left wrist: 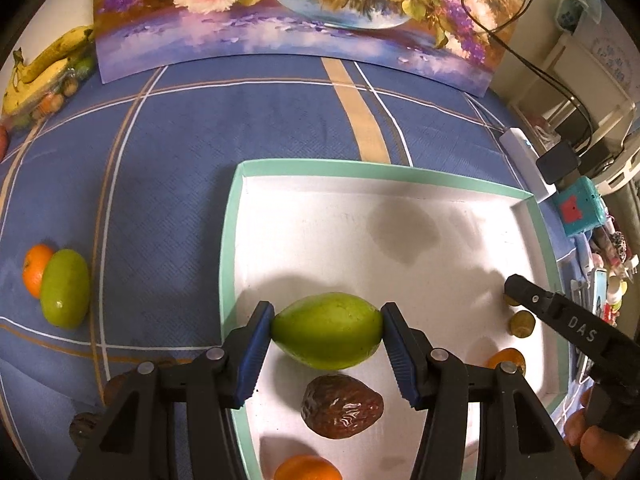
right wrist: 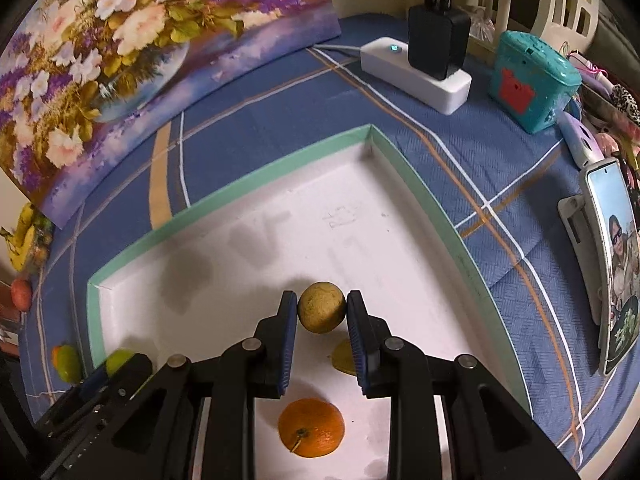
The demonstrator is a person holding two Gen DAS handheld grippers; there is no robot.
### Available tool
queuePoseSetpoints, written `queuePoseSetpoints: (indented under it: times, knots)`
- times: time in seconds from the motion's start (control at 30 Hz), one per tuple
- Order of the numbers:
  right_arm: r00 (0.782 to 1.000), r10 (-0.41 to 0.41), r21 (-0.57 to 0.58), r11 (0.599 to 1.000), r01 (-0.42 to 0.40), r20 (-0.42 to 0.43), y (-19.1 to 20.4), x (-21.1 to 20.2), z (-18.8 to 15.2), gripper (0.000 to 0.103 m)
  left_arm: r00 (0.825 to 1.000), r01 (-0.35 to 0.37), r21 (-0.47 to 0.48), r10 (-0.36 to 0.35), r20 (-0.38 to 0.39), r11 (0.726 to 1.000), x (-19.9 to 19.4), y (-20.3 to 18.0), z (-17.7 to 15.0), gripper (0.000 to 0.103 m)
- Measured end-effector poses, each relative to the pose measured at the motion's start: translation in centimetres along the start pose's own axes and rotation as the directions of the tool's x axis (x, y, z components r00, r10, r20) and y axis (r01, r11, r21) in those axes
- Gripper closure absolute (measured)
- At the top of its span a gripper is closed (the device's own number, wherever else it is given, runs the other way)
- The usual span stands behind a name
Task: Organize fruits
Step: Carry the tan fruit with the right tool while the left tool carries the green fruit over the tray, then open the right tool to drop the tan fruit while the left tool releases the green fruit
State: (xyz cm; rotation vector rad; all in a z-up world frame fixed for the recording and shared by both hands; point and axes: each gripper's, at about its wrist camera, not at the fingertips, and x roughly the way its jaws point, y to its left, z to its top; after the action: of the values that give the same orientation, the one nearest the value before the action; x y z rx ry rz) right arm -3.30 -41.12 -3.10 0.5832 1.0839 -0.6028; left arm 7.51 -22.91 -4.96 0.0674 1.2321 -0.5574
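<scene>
Placement is judged to be the step in hand: both grippers are held over the white tray (left wrist: 400, 216) with its mint-green rim, each carrying a fruit. The green mango (left wrist: 327, 330) is pinched lengthwise between the jaws of the left gripper (left wrist: 327, 332), just above the tray floor near its left wall. The small tan round fruit (right wrist: 321, 307) is pinched between the jaws of the right gripper (right wrist: 322, 314), over the middle of the tray. Already lying in the tray are a wrinkled brown fruit (left wrist: 342, 406), an orange (right wrist: 311, 427) and a yellowish piece (right wrist: 344, 356) partly covered by the right jaw.

Next, each fruit is probably to be lowered onto a bare patch of tray floor and the jaws spread; the mango should be kept apart from the brown fruit just beneath it.

Outside, a second mango (left wrist: 65, 289) touching a tangerine (left wrist: 36, 270) is left on the blue plaid table (left wrist: 180, 160). Whether either held fruit touches the tray cannot be told. An orange fruit at the bottom edge of the left view is cut off.
</scene>
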Motion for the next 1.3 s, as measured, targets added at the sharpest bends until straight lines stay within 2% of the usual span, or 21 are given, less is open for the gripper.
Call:
queuePoseSetpoints:
  times: [0.53,0.6,0.63,0.67,0.7,1.1,1.3]
  knots:
    - [1.000,-0.025,-0.046,0.999,0.025,-0.008,0.8,0.7,-0.1,0.077,1.000,-0.006,-0.002,0.006,-0.024,1.000,0.0,-0.3,0.1,0.045]
    - [1.000,-0.022,-0.060,0.998,0.021,-0.019,1.1,0.8,0.0,0.075,0.999,-0.008,-0.002,0.008,-0.035,1.000,-0.1,-0.3,0.1,0.045]
    - [1.000,-0.020,-0.068,0.997,0.018,-0.021,1.2,0.7,-0.1,0.071,0.999,-0.002,-0.002,0.002,-0.036,1.000,-0.3,-0.4,0.2,0.044]
    - [1.000,-0.020,-0.075,0.997,0.019,-0.016,1.3,0.5,0.0,0.063,0.999,-0.001,-0.001,0.001,-0.033,1.000,-0.5,-0.4,0.2,0.044]
    - [1.000,-0.023,-0.079,0.997,0.023,-0.009,1.4,0.2,0.1,0.061,1.000,-0.004,0.000,0.004,-0.027,1.000,-0.7,-0.4,0.3,0.044]
    - [0.997,0.015,-0.112,0.994,-0.006,0.078,2.3,-4.5,0.6,0.060,0.999,0.023,-0.009,-0.023,0.045,1.000,-5.4,-0.4,1.0,0.044]
    - [0.993,0.025,-0.118,0.993,-0.011,0.112,2.3,-6.3,0.5,0.060,0.996,-0.004,-0.047,0.008,0.085,0.999,-7.2,0.8,1.2,0.044]
